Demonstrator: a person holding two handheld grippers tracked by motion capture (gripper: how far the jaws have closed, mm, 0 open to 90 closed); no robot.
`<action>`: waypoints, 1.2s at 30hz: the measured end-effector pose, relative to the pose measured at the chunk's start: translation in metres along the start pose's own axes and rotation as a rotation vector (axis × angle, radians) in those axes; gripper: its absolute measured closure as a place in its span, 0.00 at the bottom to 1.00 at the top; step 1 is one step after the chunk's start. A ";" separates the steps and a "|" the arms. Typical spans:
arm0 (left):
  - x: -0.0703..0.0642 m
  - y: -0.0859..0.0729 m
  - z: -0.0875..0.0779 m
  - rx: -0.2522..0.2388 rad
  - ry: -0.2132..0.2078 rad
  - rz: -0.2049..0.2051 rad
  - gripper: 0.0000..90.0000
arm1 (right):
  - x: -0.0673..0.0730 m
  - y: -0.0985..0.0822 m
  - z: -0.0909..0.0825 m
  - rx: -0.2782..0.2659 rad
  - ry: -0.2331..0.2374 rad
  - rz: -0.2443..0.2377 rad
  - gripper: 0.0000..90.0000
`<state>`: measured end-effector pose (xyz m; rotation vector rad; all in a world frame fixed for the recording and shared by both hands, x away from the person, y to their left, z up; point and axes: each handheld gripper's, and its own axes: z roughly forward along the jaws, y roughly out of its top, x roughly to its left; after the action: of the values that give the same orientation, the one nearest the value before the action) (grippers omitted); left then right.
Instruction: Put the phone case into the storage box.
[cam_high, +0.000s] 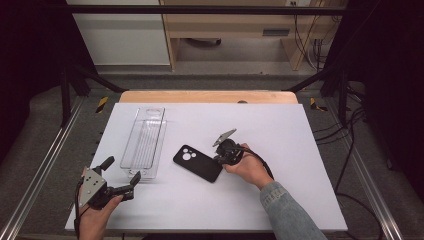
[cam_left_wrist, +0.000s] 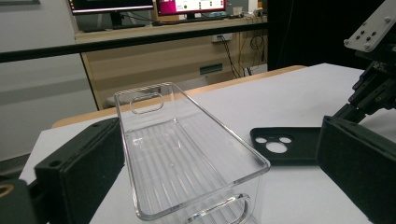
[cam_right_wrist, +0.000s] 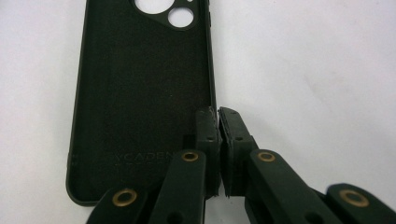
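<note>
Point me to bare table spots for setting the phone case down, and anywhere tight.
Bare: the whole right side of the table, the far strip between the clear bin and the far edge, and the near strip between the two hands. Tight: the gap between bin and phone case, where the right gripper pinches the case's edge.

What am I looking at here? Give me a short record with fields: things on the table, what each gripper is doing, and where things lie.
surface: white table
things: black phone case, clear plastic bin
phone case: lies flat, inner side up, right of the bin
bin: empty, upright, apart from the case
right gripper: shut on the case's side wall
left gripper: jaws open, near the bin's close end, holding nothing
</note>
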<state>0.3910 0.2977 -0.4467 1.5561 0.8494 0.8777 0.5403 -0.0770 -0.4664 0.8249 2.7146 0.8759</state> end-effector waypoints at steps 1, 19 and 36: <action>0.000 0.000 0.000 -0.001 0.000 0.000 0.01 | 0.000 0.000 0.000 0.001 -0.001 -0.008 0.98; 0.001 0.000 -0.001 0.000 0.013 -0.001 0.01 | 0.007 -0.007 -0.020 -0.080 -0.030 -0.025 0.99; -0.001 0.001 -0.002 0.005 0.014 0.007 0.01 | 0.018 -0.029 -0.054 -0.193 -0.138 0.001 0.99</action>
<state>0.3892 0.2975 -0.4456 1.5595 0.8574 0.8928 0.4950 -0.1128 -0.4397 0.8134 2.4667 1.0214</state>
